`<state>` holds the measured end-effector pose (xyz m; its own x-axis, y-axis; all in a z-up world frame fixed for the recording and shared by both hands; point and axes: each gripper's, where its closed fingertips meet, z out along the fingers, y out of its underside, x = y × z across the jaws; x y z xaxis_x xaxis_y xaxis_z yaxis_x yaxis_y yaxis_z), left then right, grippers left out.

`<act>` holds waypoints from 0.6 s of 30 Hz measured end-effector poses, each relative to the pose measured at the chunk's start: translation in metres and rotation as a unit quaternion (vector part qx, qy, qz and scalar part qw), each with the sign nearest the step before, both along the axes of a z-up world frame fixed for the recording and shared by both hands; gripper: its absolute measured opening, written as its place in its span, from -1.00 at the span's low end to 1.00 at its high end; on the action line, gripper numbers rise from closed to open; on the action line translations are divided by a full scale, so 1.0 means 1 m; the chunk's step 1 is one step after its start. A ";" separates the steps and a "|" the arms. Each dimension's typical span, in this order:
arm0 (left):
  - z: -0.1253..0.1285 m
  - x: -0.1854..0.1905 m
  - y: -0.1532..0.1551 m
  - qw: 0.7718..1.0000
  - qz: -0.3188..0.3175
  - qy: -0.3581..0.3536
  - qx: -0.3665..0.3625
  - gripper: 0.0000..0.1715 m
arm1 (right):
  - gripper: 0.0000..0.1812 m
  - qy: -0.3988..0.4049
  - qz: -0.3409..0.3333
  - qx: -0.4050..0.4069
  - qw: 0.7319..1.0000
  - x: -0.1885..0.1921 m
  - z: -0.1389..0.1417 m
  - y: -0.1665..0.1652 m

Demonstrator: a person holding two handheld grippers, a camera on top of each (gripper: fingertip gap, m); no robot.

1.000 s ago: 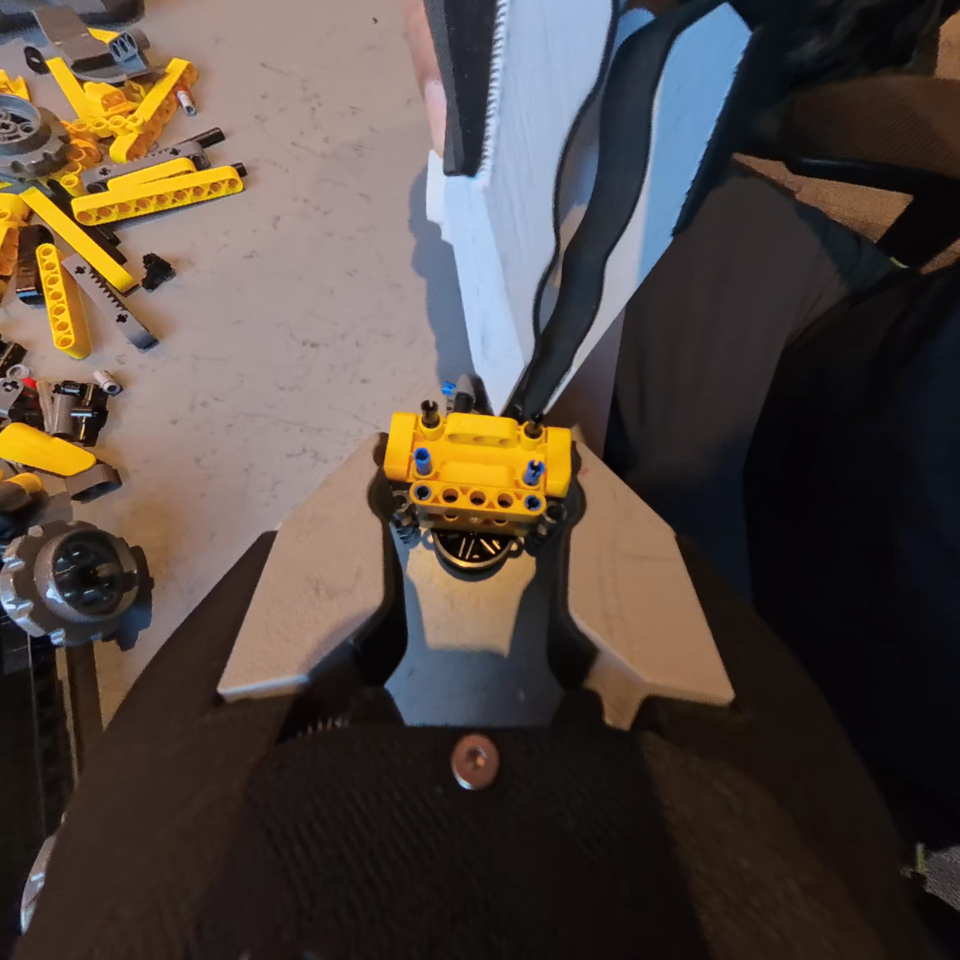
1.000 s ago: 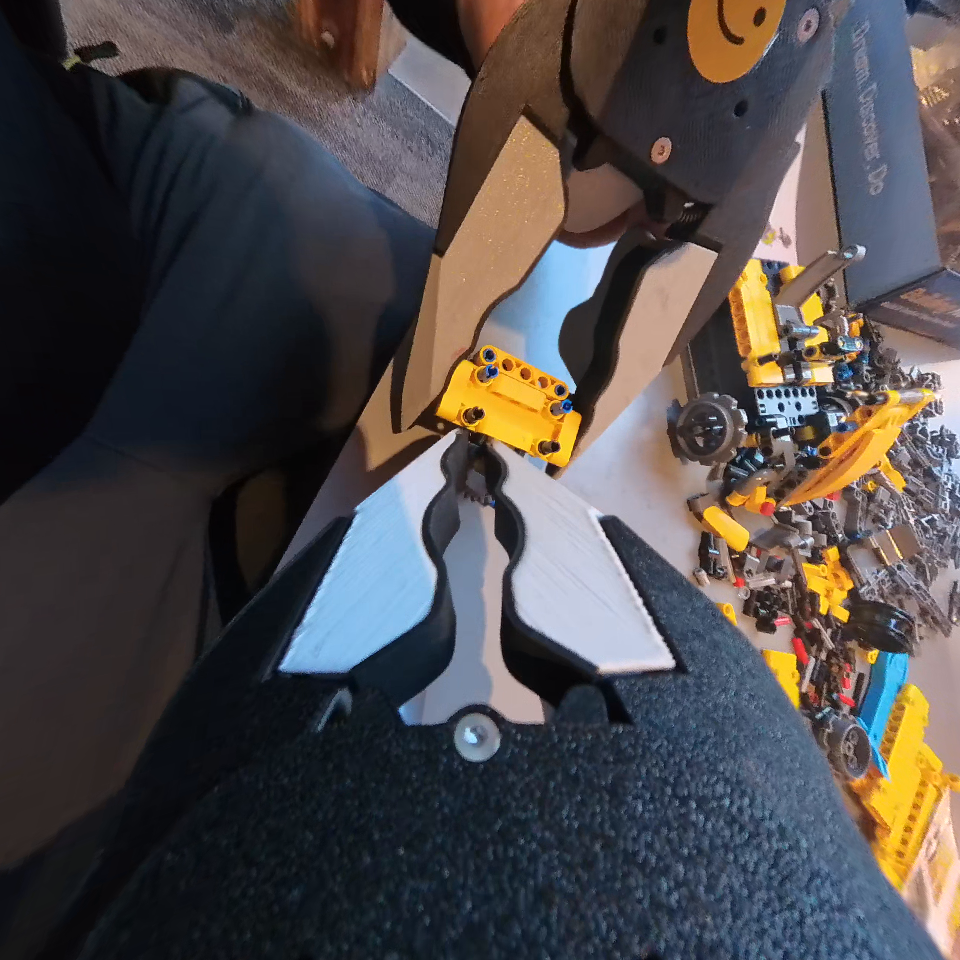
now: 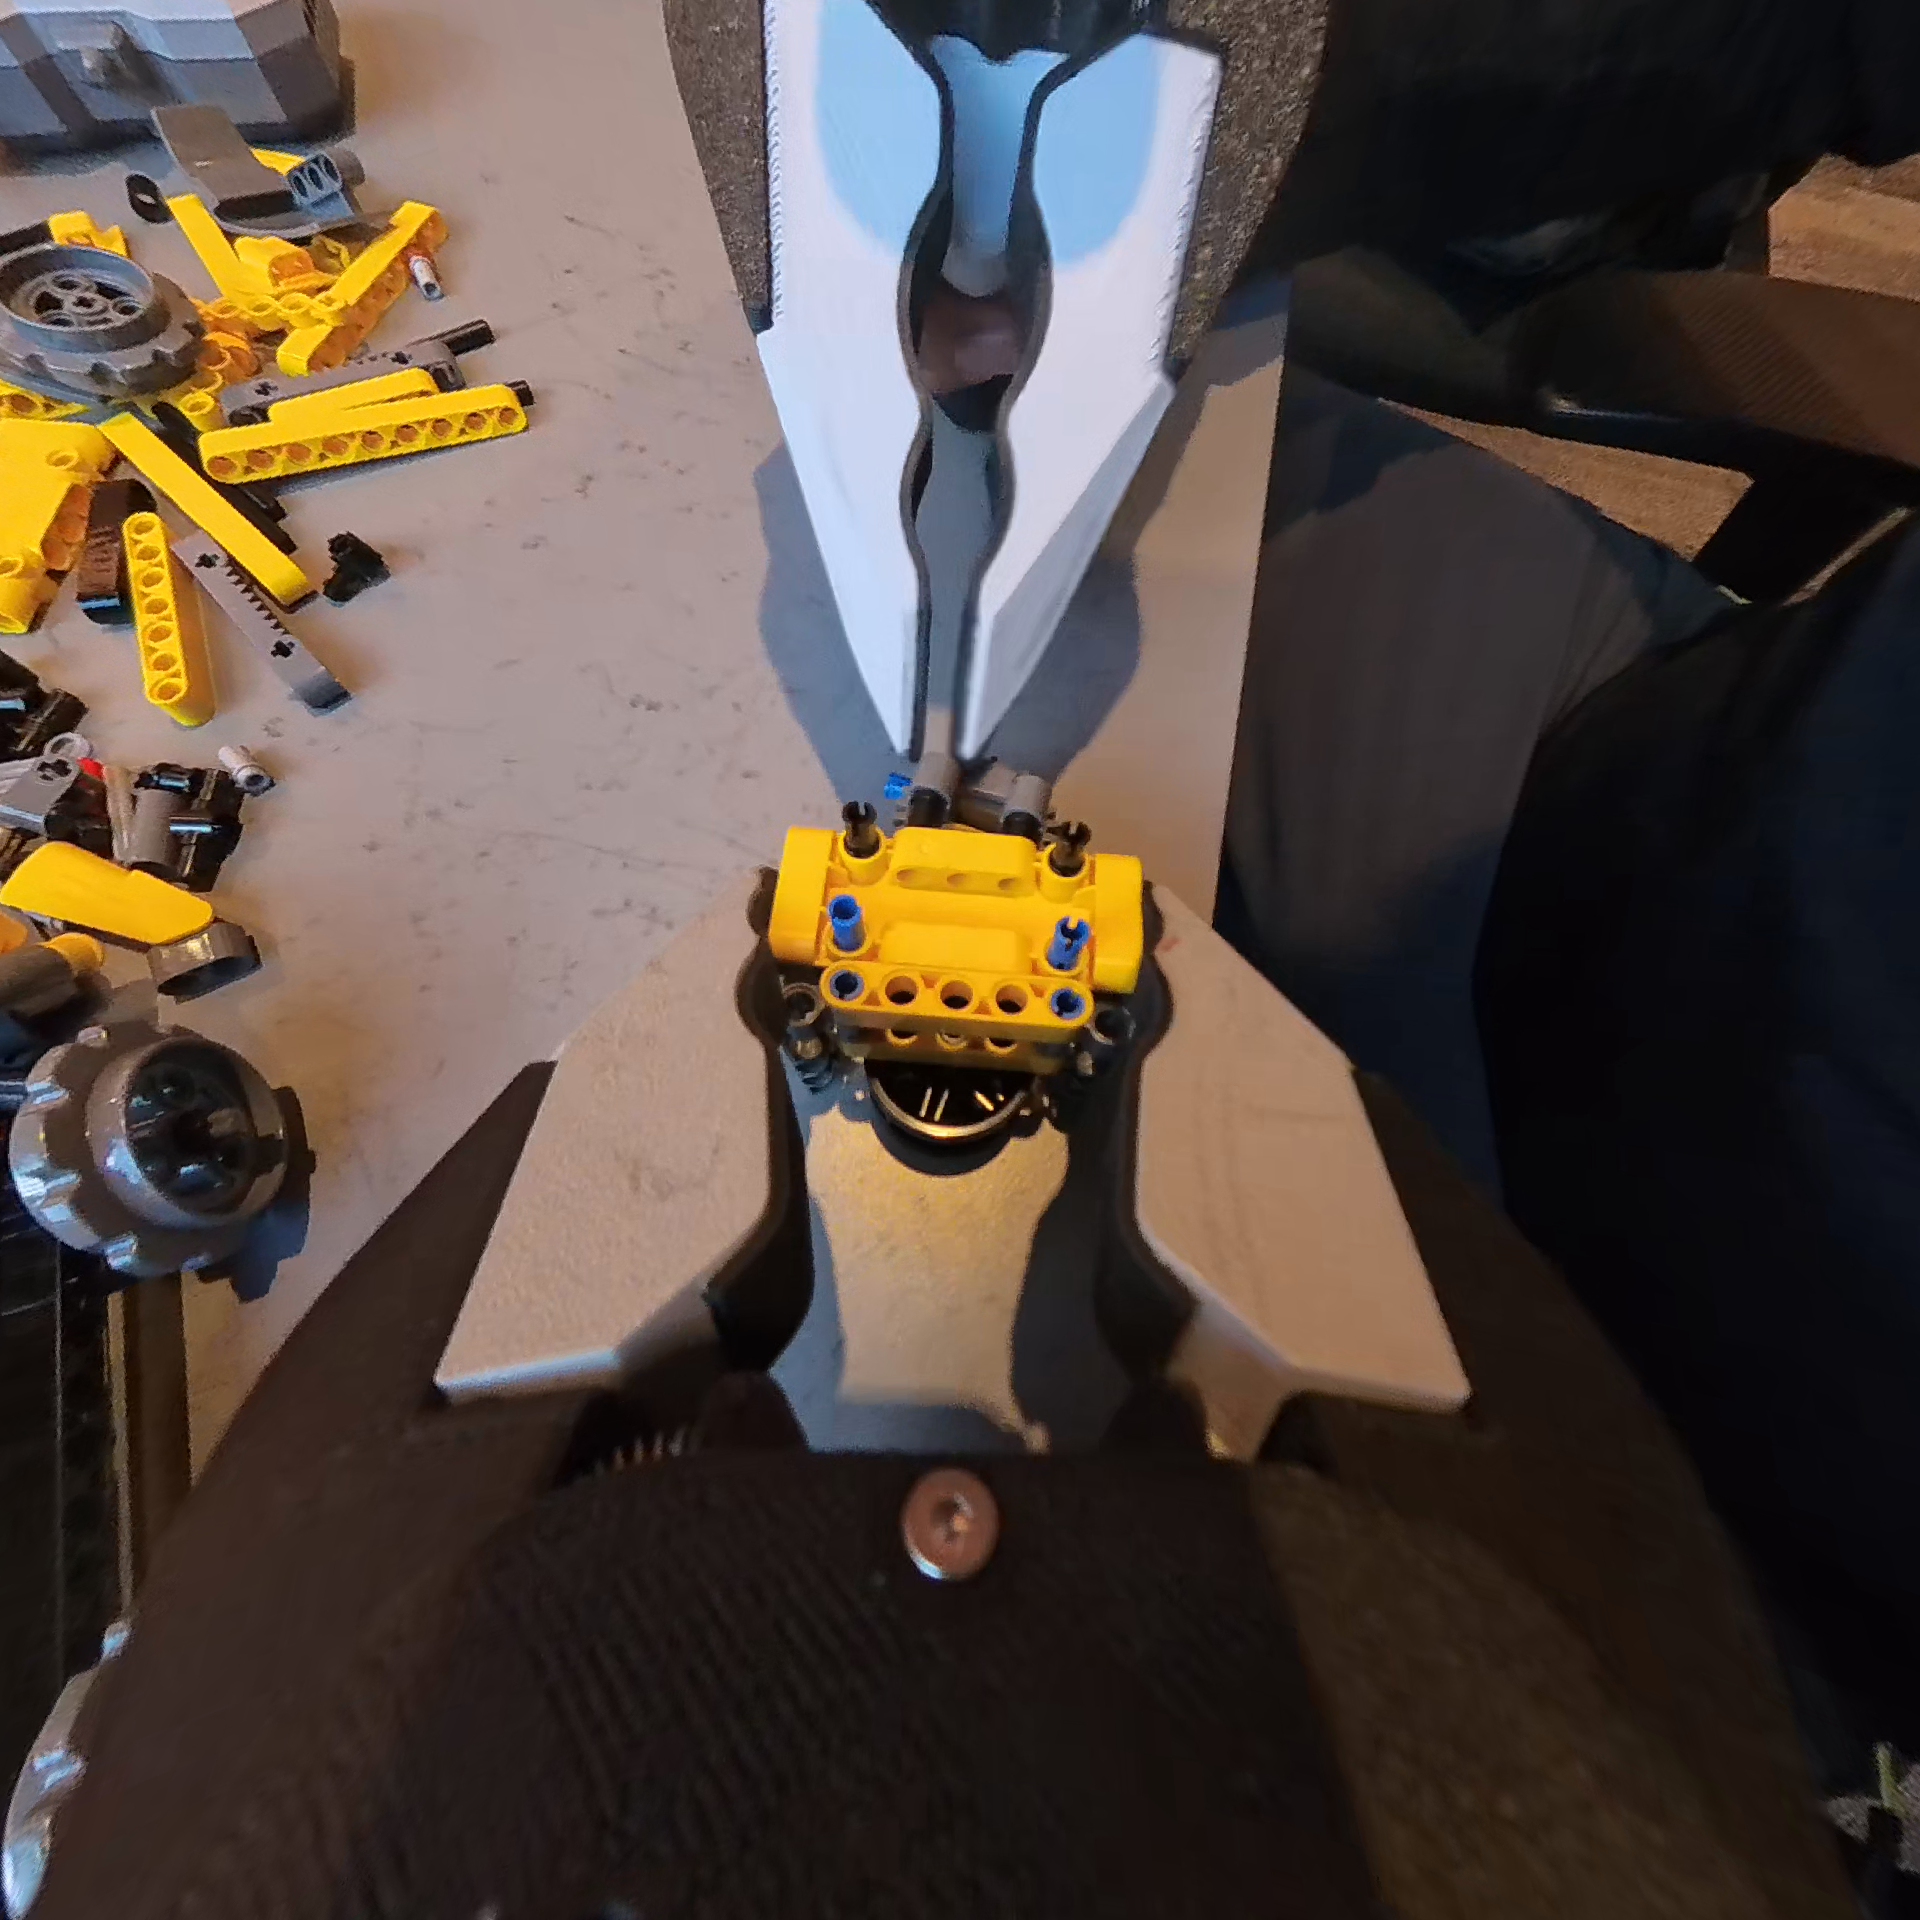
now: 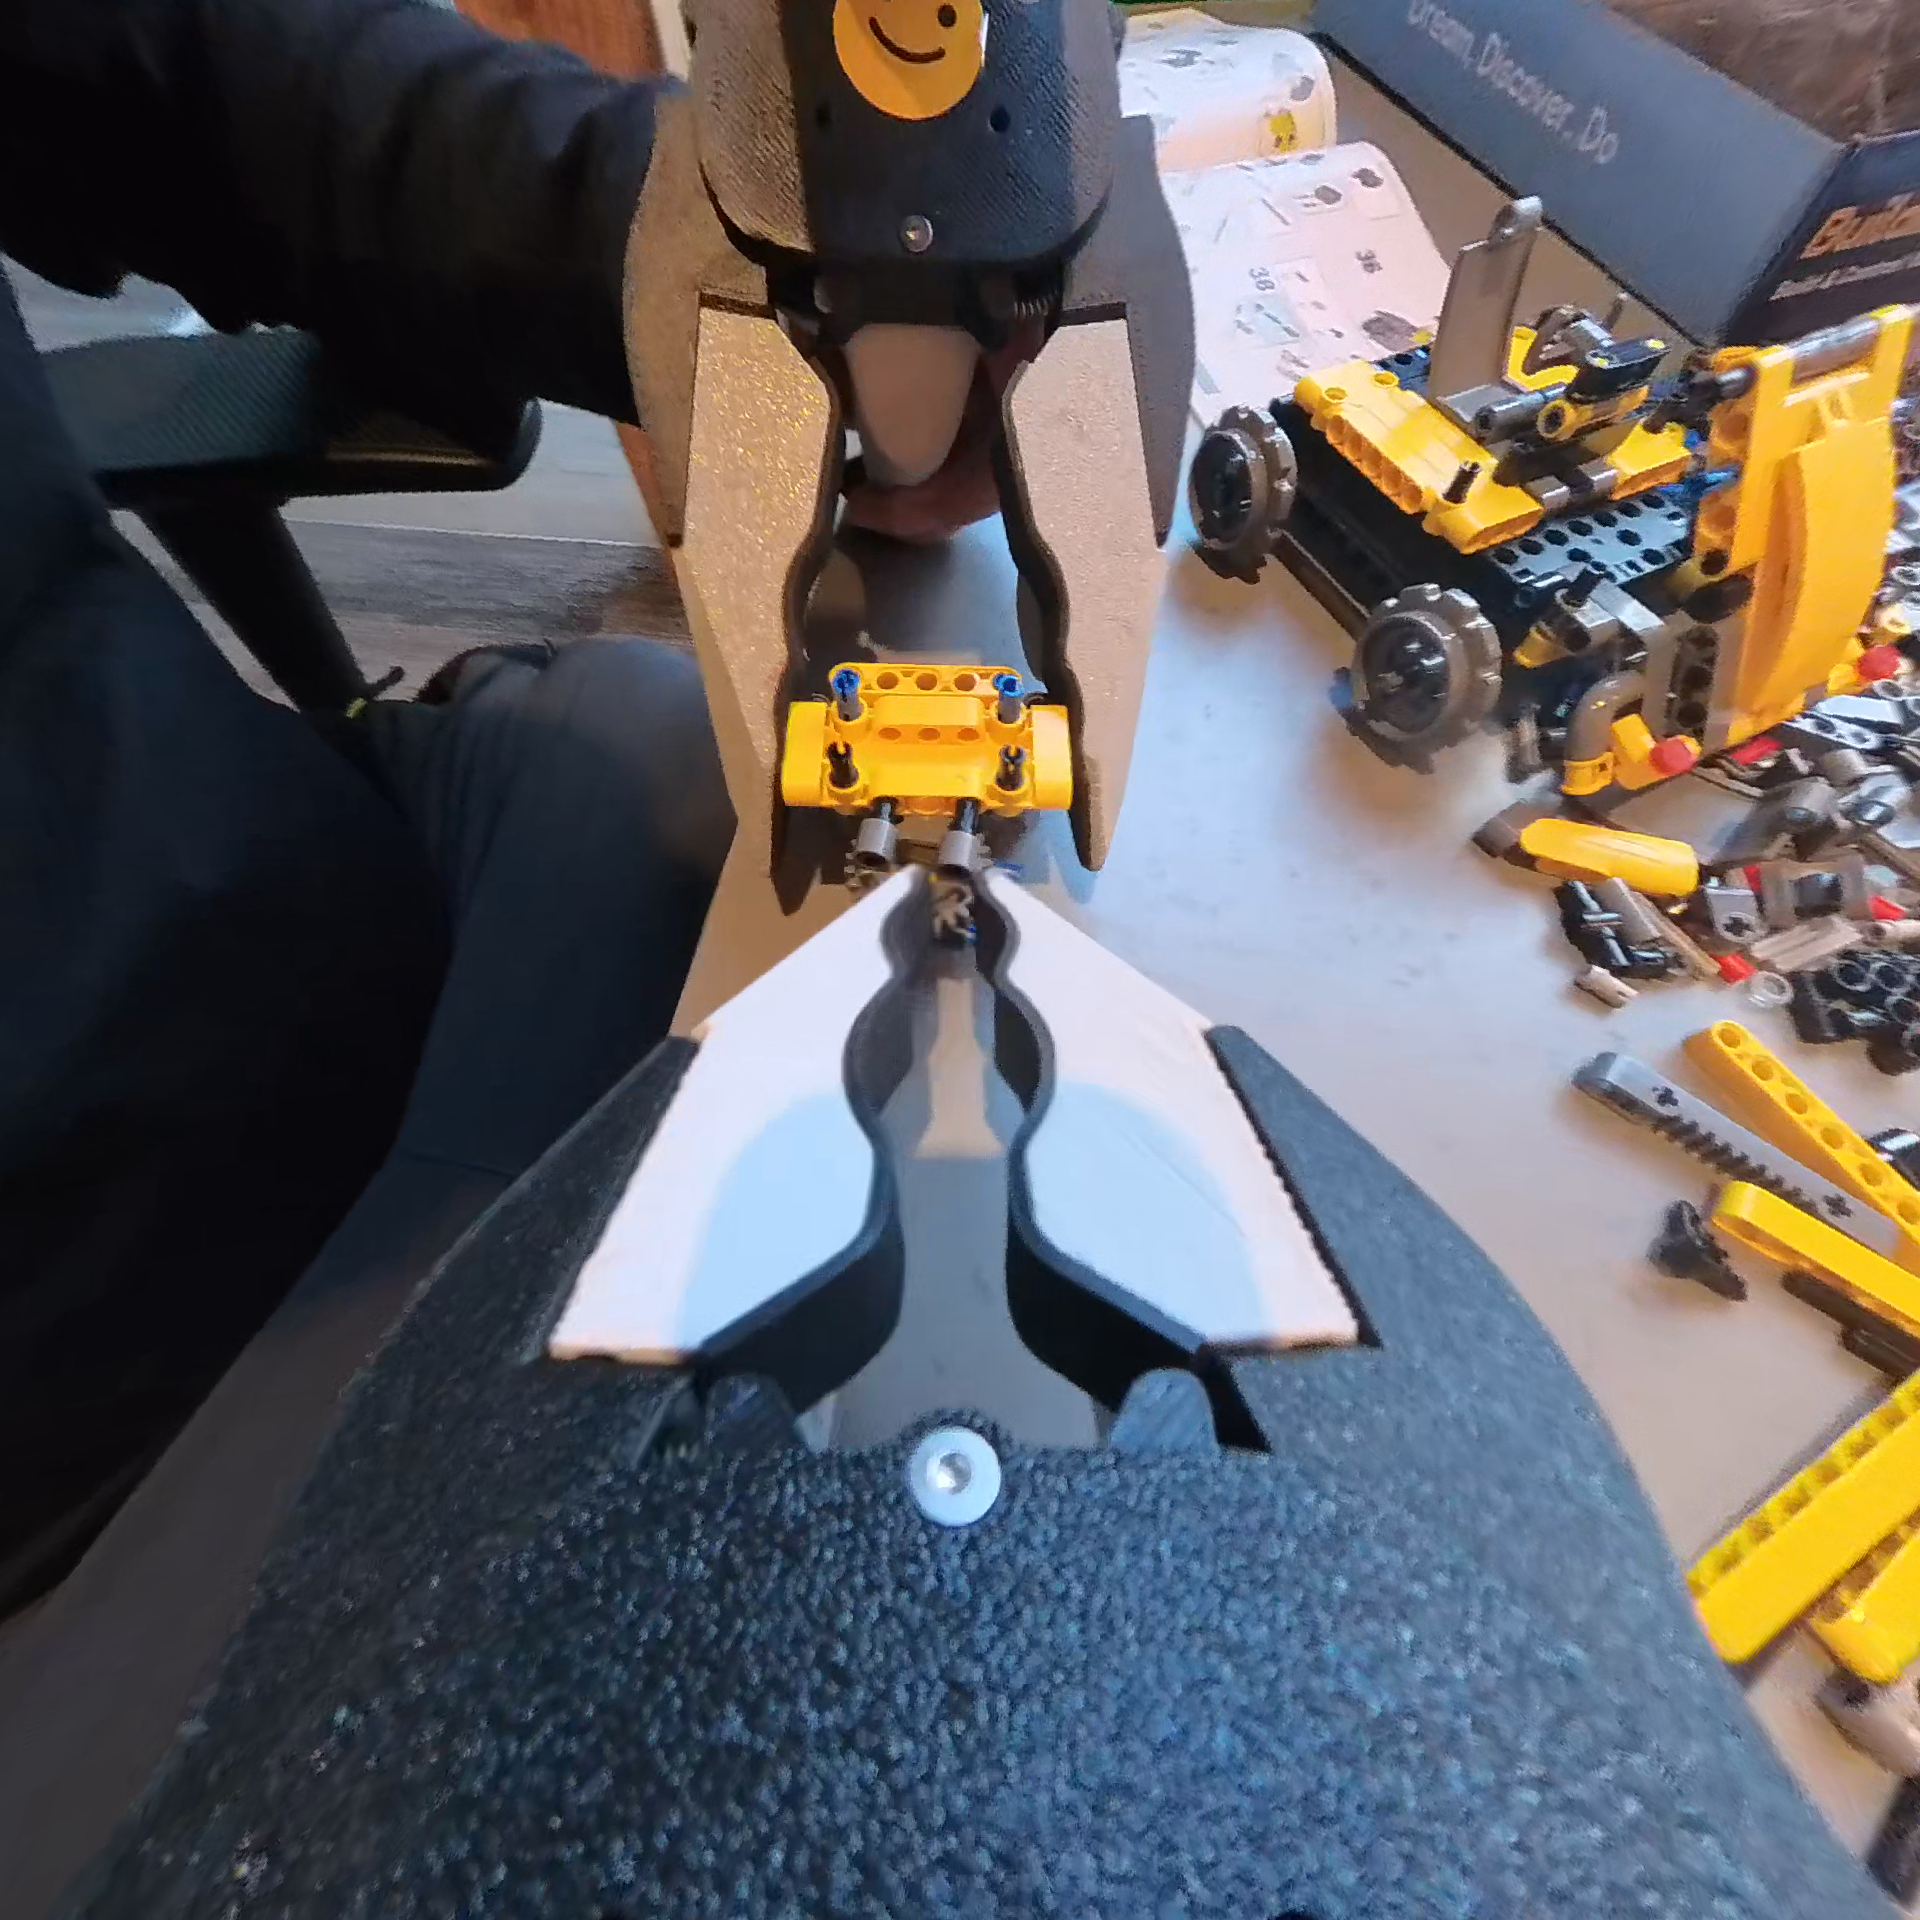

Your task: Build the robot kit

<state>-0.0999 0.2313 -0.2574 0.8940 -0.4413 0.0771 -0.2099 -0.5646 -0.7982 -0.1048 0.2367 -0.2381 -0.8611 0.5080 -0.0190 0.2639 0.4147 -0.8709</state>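
L jaws (image 3: 951,935) are clamped on the small yellow plastic studded-beam block with blue and black pins (image 3: 951,914), one finger on each end. It's held up off the pale grey table (image 3: 582,727), right at the table's edge over my lap.

What's changed vs a sec ago: R jaws (image 4: 948,883) were coming in skewed from the side, tips tucked under the block's corner. Now they've swung round to face my L jaws head-on, tip to tip, w/ the block between us. R tips sit just beyond the block's far face, at the two short grey connector stubs (image 3: 1023,795) sticking out there, touching or nearly so. R jaws are nearly closed, pinching a small dark part (image 4: 951,909) (too tiny and shadowed to say what). The block itself hasn't shifted in the L grip.

Containers: only one I see is a dark cardboard box (image 4: 1538,114), far R beyond my R jaws; can't see inside. Nothing else is in a container. The loose yellow, grey and black beams and pins (image 3: 312,416) lie straight on the table to the L of my L jaws, w/ a grey toothed wheel (image 3: 156,1143) closest. A half-built yellow and black wheeled model (image 4: 1558,499) stands R of my R jaws, beside a white instruction booklet (image 4: 1299,239).
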 end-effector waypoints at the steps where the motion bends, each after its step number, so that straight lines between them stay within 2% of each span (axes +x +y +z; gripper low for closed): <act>1: 0.000 0.000 0.000 1.000 0.001 0.000 0.000 -0.24 | -0.85 -0.007 0.002 -0.008 1.000 0.000 0.001 0.000; 2: 0.000 0.000 0.000 1.000 0.000 0.001 0.000 -0.24 | -0.83 -0.014 0.001 -0.015 1.000 0.000 0.002 0.000; 4: 0.000 0.000 0.000 1.000 -0.001 0.004 0.000 -0.24 | -0.92 -0.019 0.002 -0.014 1.000 -0.001 0.001 0.000; 11: -0.001 0.001 0.000 1.000 -0.004 0.009 0.000 -0.23 | -0.92 -0.020 0.012 0.007 1.000 -0.003 -0.005 -0.007; 18: 0.000 0.004 -0.004 1.000 -0.024 0.001 -0.002 -0.23 | -0.94 0.029 0.047 0.032 0.998 -0.003 -0.004 -0.012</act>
<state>-0.0958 0.2276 -0.2578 0.8720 -0.4835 0.0771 -0.2383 -0.5566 -0.7959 -0.1080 0.2243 -0.2420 -0.9037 0.4236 0.0623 0.1714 0.4913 -0.8539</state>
